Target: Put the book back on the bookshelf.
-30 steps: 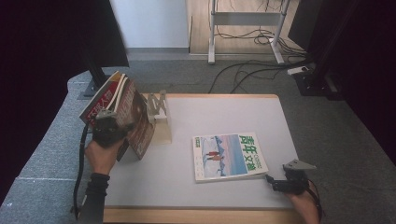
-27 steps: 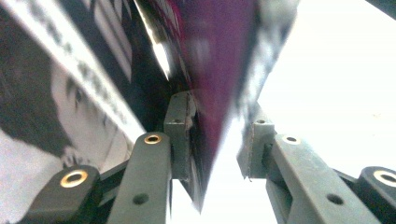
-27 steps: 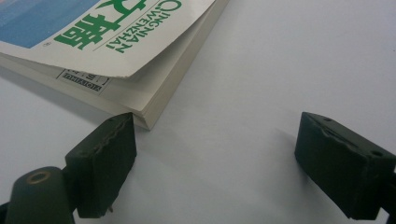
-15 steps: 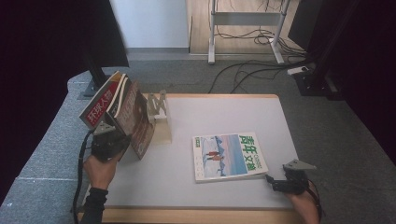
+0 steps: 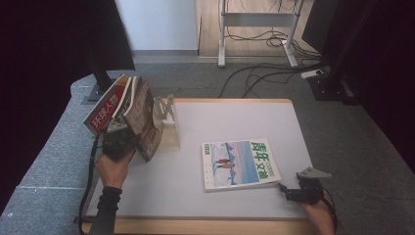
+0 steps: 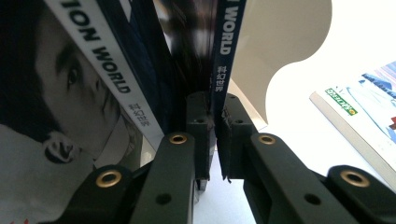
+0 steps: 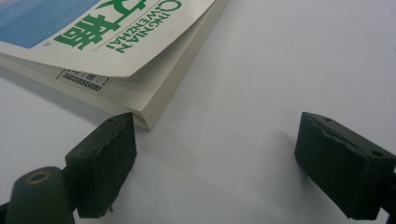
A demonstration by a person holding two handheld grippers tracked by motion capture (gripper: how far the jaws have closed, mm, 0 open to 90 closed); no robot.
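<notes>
Left tool (image 6: 214,135) has clamped shut on magazine (image 6: 227,51) — right tool (image 7: 215,163) unmoved.

Grey carpet (image 5: 205,81), cables (image 5: 254,78), white wall (image 5: 156,24)

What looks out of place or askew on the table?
The standing magazines lean left, away from the white bookend, fanned apart rather than upright. The left claw pinches one. A magazine lies flat, its cover corner curling.

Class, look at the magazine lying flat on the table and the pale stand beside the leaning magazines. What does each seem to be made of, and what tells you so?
Flat magazine: paper, with a glossy printed cover; its curling corner and stacked cream page edges show it.
Stand: probably pale plywood or board with a matt finish, judging by its thin cut-out curved outline; plastic is possible.
</notes>
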